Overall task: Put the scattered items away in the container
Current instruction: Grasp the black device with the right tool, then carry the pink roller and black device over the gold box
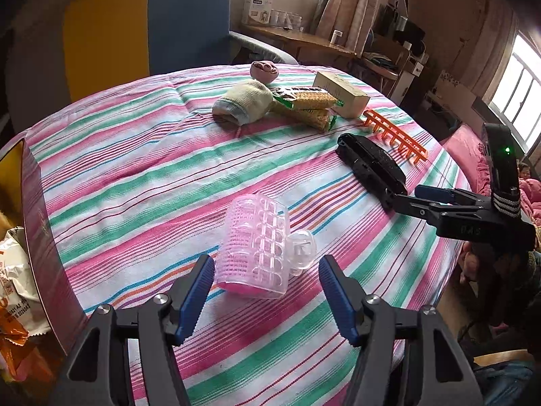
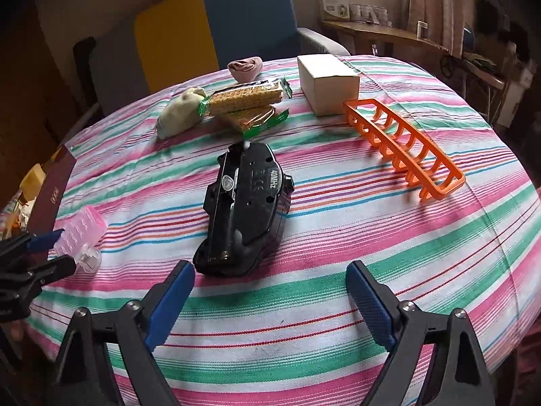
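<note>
On the striped tabletop (image 1: pixel 142 169) | left gripper (image 1: pixel 267 291) jaws wide, straddling pink hair roller (image 1: pixel 253 247), close next | right gripper (image 2: pixel 270 301) jaws wide, empty, nearing black remote-control casing (image 2: pixel 243 209) | container (image 1: pixel 37 237) at left.

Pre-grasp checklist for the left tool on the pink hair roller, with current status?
1. Left tool open: ok, jaws spread wide.
2. Pink hair roller between the fingers: ok, it lies just ahead of the gap, roughly centred.
3. Roller free of neighbours: ok, only striped tablecloth around it.
4. Right tool out of the way: ok, it is open near the black remote, apart from the roller.
5. Container reachable: cannot tell, only its dark red wall shows at the left edge.
6. Room in container: cannot tell, snack packets already inside.
</note>
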A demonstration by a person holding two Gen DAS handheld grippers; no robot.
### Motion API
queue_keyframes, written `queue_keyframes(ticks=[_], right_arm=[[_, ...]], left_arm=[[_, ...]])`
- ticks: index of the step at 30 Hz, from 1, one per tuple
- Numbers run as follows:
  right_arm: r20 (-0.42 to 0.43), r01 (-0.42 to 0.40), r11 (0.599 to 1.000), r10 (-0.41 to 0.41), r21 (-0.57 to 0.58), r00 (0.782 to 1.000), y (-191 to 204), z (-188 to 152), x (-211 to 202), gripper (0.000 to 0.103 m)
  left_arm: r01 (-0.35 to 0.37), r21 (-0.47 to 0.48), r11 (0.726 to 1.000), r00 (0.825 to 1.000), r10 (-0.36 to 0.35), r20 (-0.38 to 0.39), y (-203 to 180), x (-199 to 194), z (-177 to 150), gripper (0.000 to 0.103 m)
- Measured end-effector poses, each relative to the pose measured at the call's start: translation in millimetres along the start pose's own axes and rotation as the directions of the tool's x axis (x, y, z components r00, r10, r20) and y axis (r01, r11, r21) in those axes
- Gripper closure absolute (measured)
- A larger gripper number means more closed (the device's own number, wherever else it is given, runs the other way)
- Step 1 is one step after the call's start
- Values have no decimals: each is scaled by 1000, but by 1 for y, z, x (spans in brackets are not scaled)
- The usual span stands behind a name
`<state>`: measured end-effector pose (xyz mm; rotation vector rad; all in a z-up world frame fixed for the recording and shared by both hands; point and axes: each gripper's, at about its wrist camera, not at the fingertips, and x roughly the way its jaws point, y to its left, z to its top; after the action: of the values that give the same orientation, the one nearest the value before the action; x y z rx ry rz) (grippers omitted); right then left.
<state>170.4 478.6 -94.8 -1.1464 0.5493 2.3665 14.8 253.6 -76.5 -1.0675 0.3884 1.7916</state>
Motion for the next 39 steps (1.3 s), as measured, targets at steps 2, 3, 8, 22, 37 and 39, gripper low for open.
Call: queue_keyframes(ticks=[2,3,8,22,37,39], right_arm=[[-4,-5,1000,5,-22,1000,5,2,2,23],[-4,-2,1000,2,-31,1000,8,2,3,23],[12,11,999,-11,-45,1000,16,6,9,23],[12,73,993,-72,-92,997,23,28,32,33],[24,25,990,-21,-136,999,33,8,16,41],[19,-3,992,6,-126,1000,37,4,13,41]], left_arm=[[20,-7,1000,1000,-20,-10,3,2,-2,38],[21,-3,1000,1000,-21,-11,3,3,-1,38],[26,17,1000,999,-26,-20,1,7,1,38],[40,7,999,998,-40,-44,-8,29,12,38],[0,-88,996,1000,1,8,-12,7,-14,39],[-7,-107,994,1000,9,17,-12,1,-21,39]])
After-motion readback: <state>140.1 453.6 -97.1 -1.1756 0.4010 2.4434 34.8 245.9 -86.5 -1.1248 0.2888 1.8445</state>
